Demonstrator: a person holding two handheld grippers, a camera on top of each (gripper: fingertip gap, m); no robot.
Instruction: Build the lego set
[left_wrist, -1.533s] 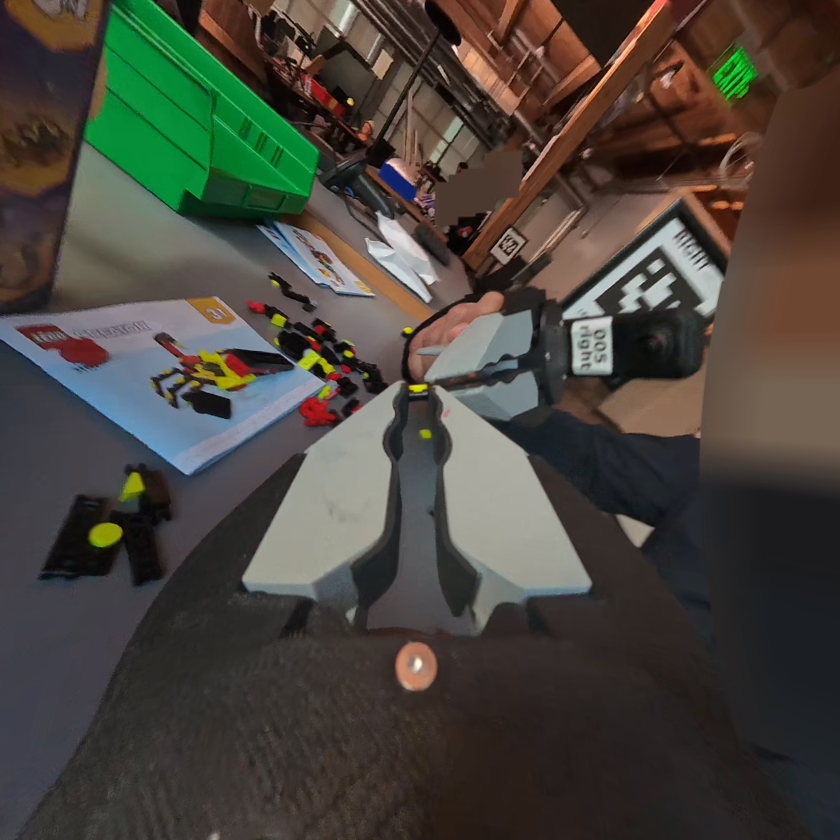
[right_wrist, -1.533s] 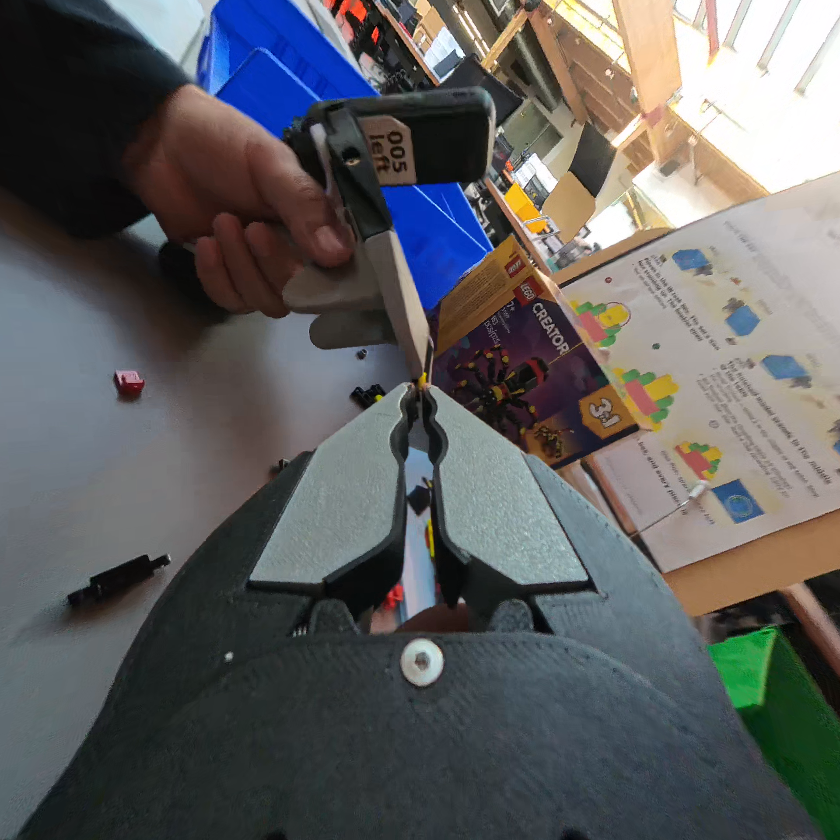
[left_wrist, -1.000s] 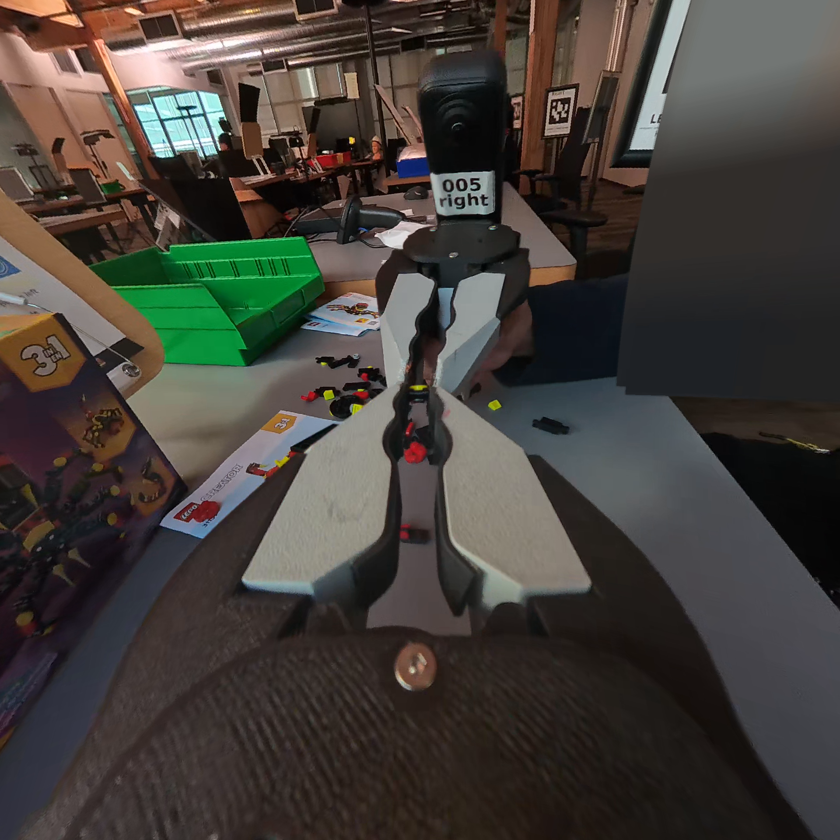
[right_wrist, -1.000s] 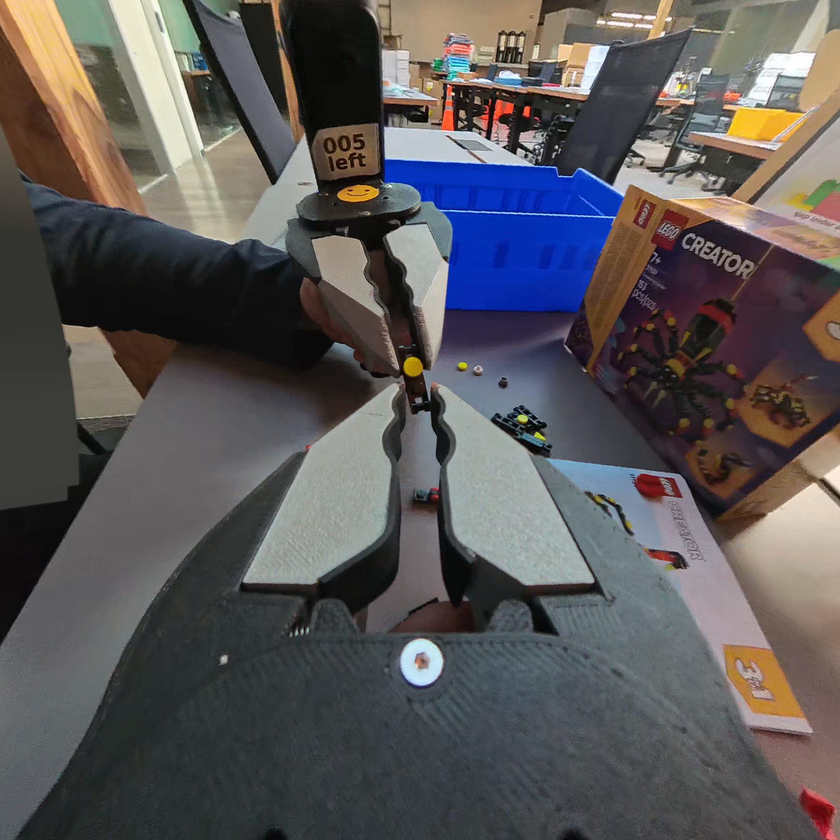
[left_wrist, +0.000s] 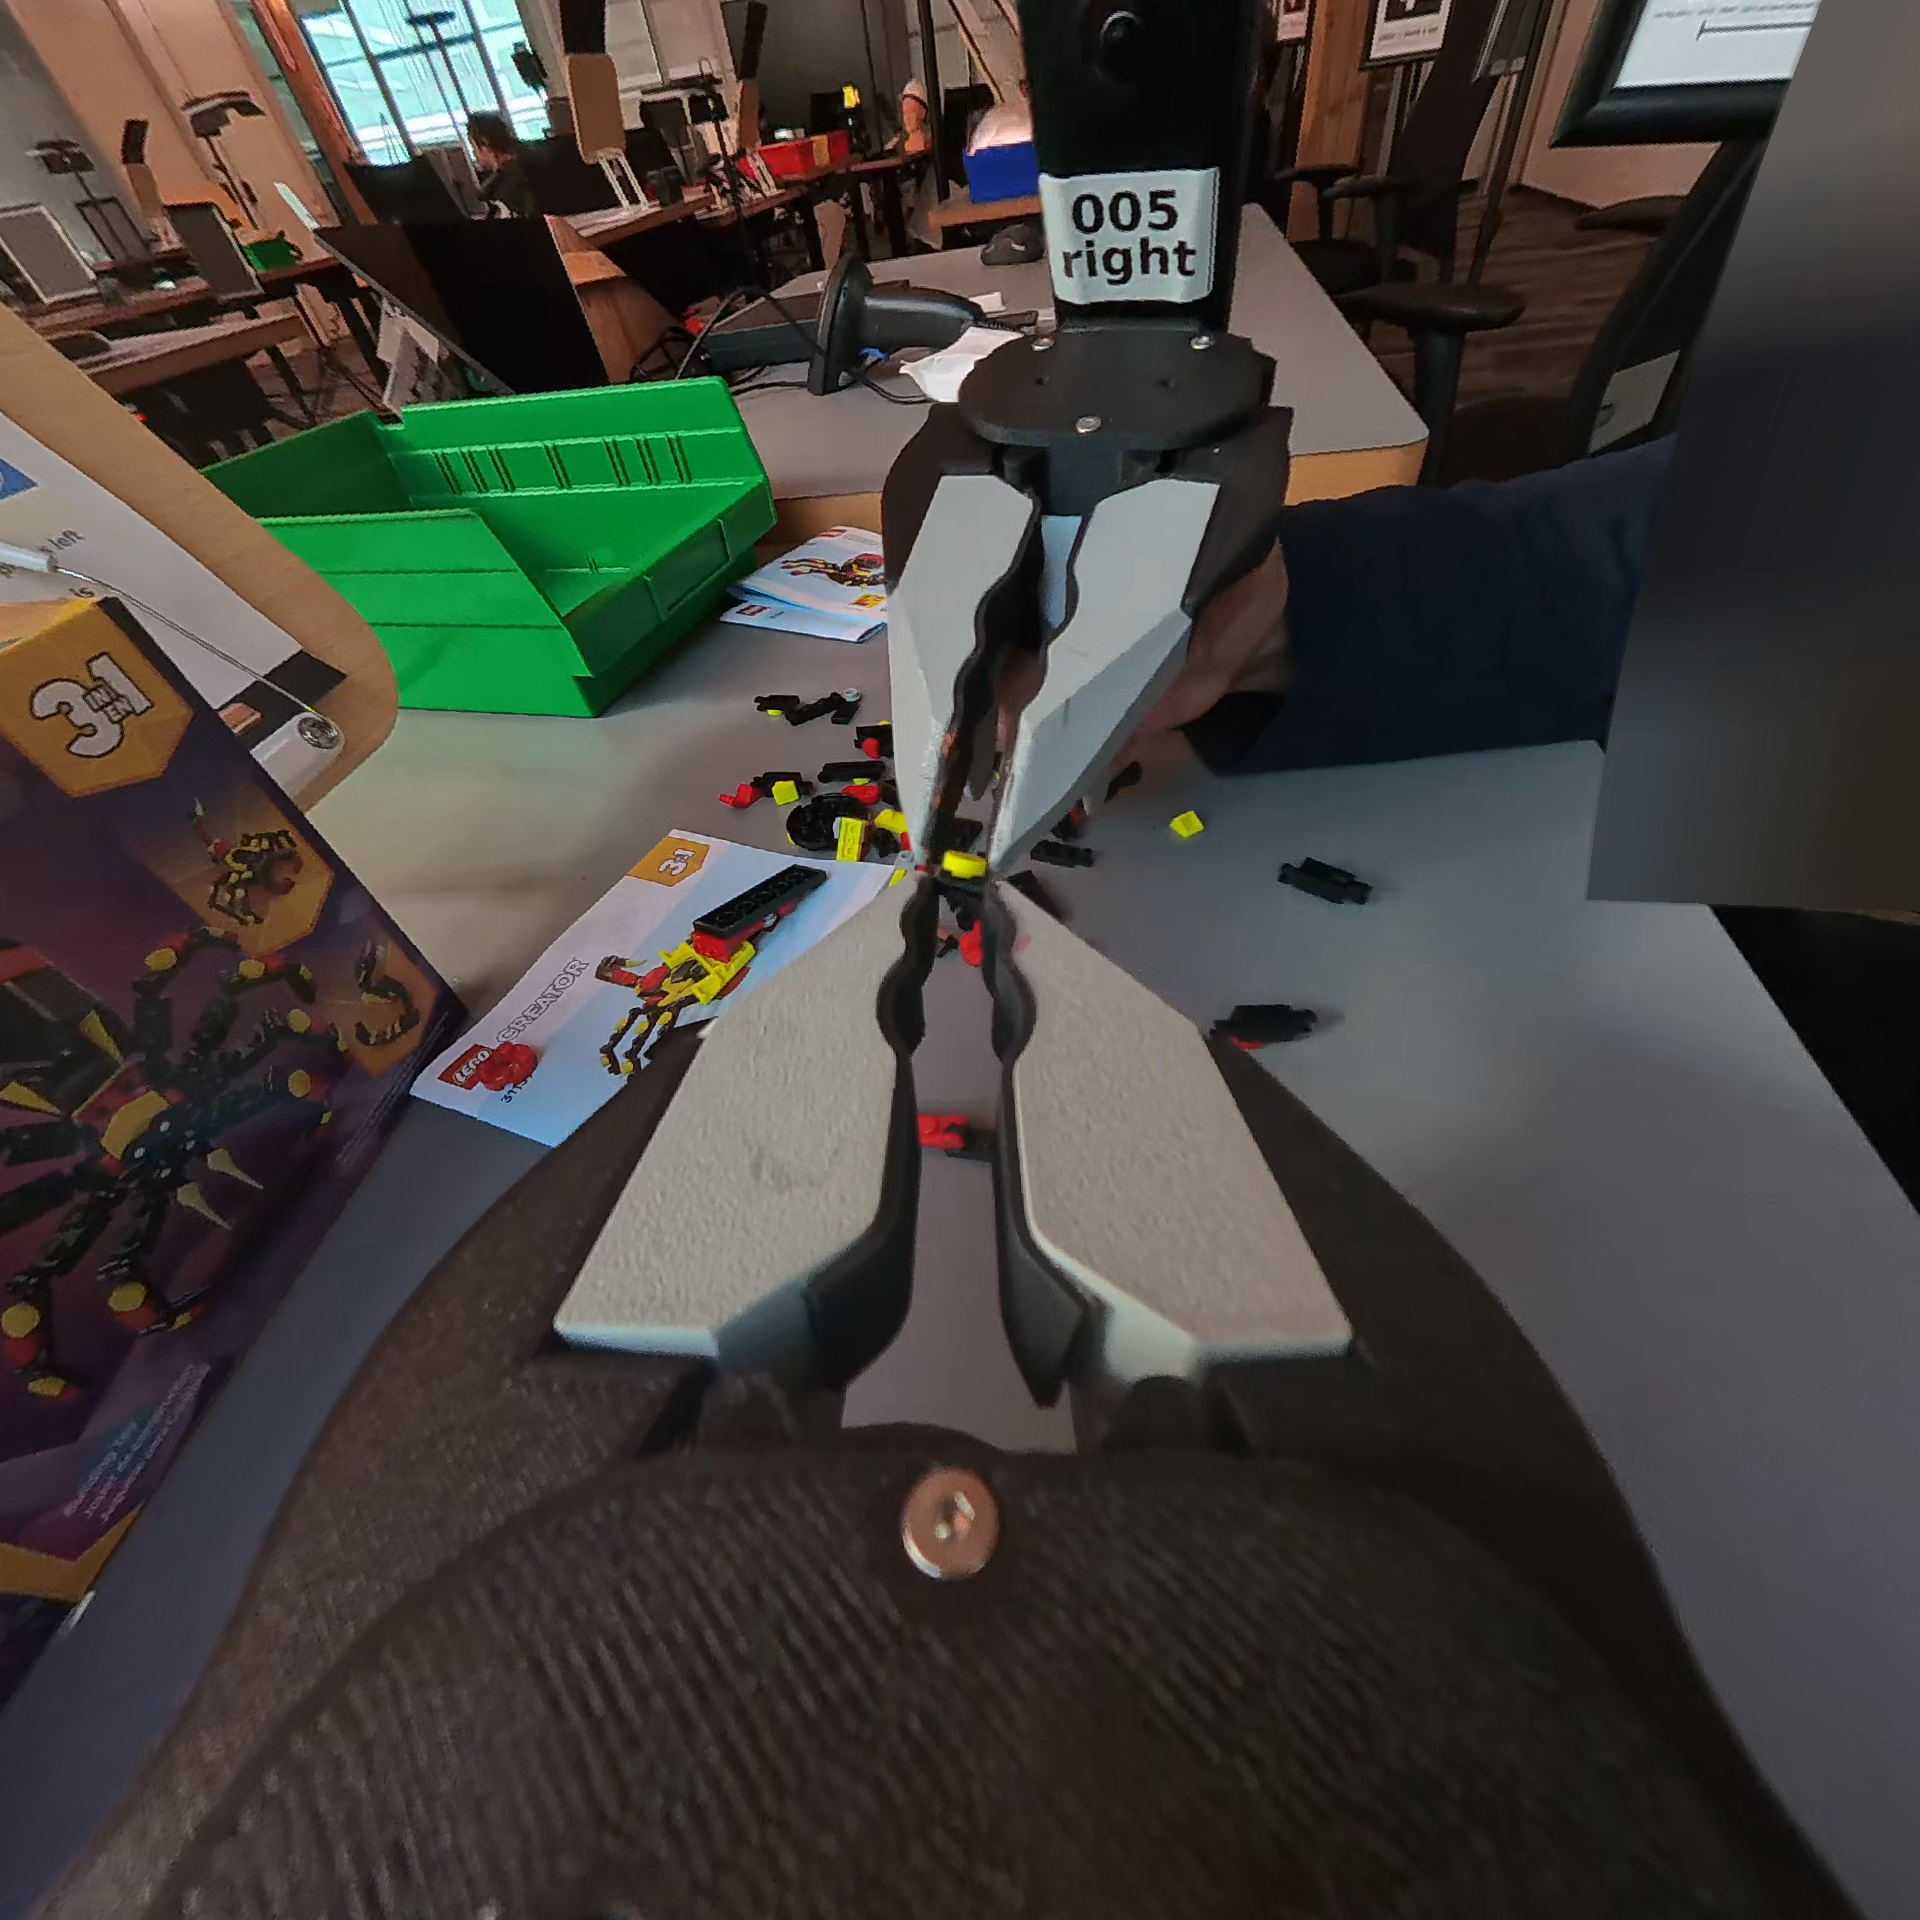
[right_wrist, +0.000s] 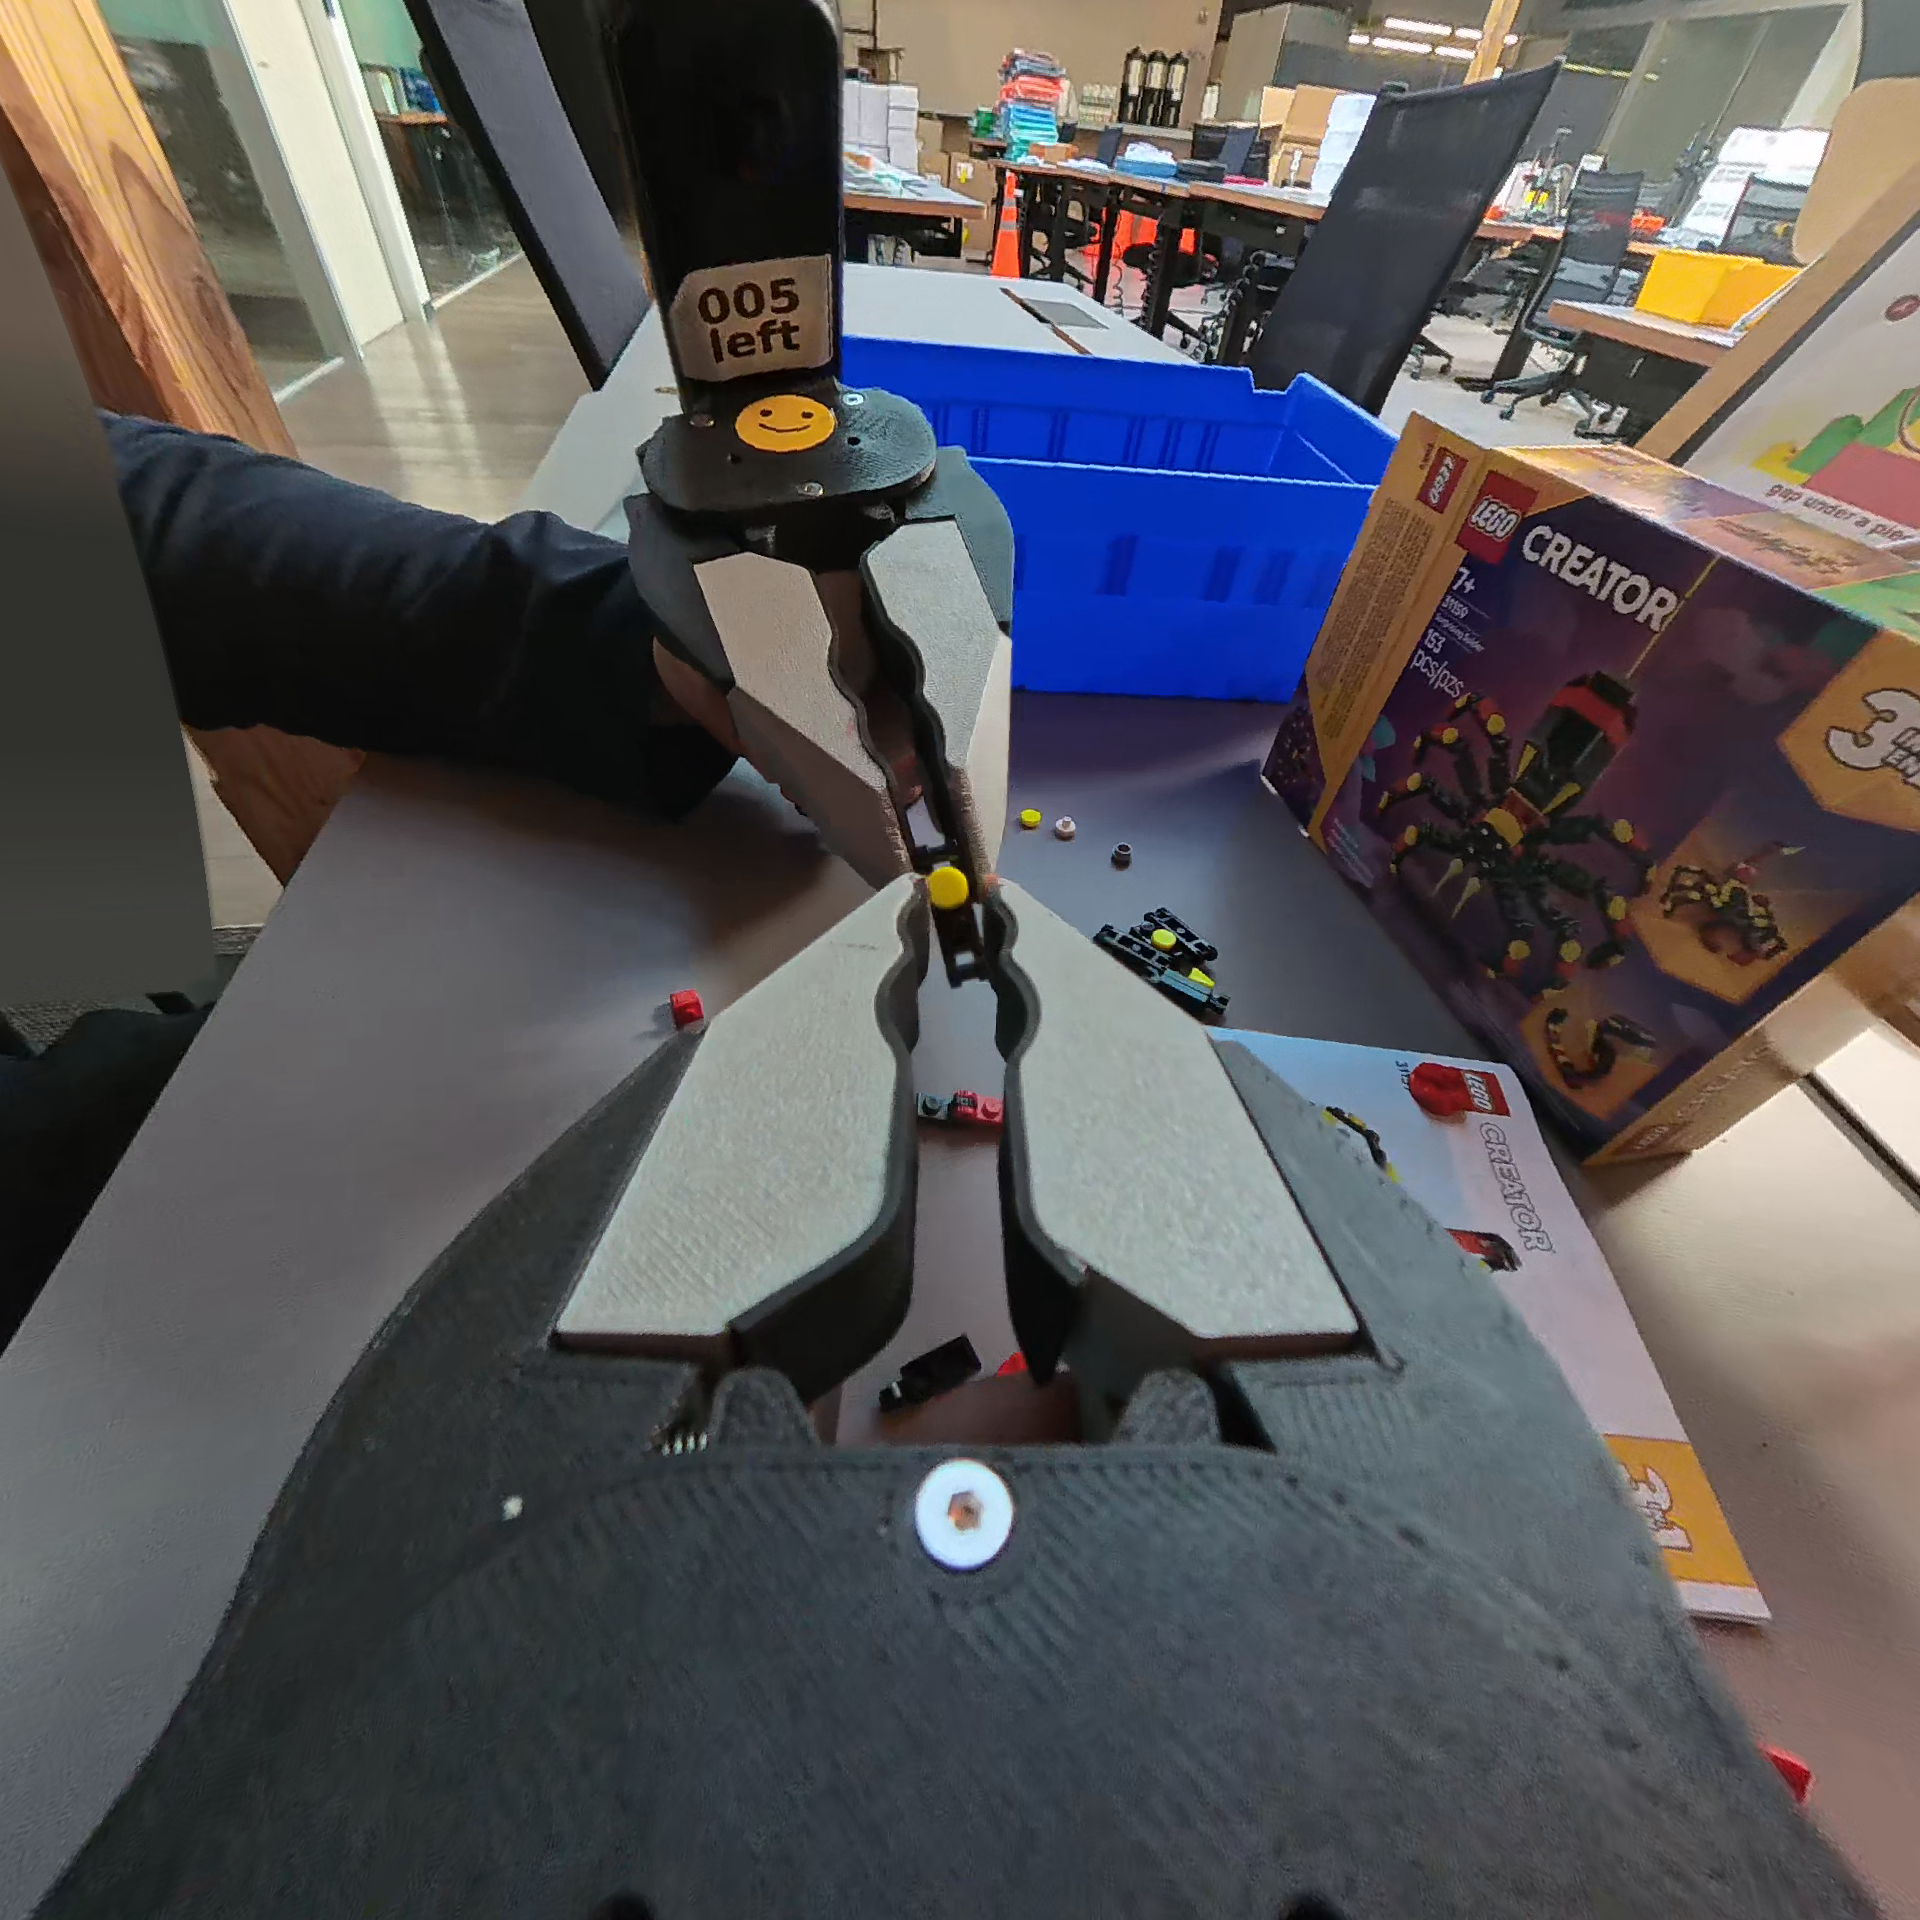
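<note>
A thin black lego assembly with a yellow round stud (right_wrist: 945, 886) hangs above the grey table between my two grippers, which meet tip to tip. In the left wrist view the stud (left_wrist: 961, 862) shows between the tips. My left gripper (left_wrist: 951, 899) is shut on one end of the assembly, and it also shows in the right wrist view (right_wrist: 938, 847). My right gripper (right_wrist: 954, 920) is shut on the other end, with a black part (right_wrist: 963, 951) between its fingers. It also shows in the left wrist view (left_wrist: 954, 836). Each gripper is held by a hand in a dark sleeve.
Loose black, yellow and red pieces (left_wrist: 831, 810) lie near an instruction booklet (left_wrist: 623, 997). The lego box (right_wrist: 1600, 769) stands beside it. A green bin (left_wrist: 540, 540) and a blue bin (right_wrist: 1164, 561) stand at the table's ends. A partly built black part (right_wrist: 1164, 951) lies near the box. Both grippers' tips are close together, under 4 cm apart.
Both grippers have turned from a tilted pose to level and face each other. They have closed in tip to tip on the small assembly.
</note>
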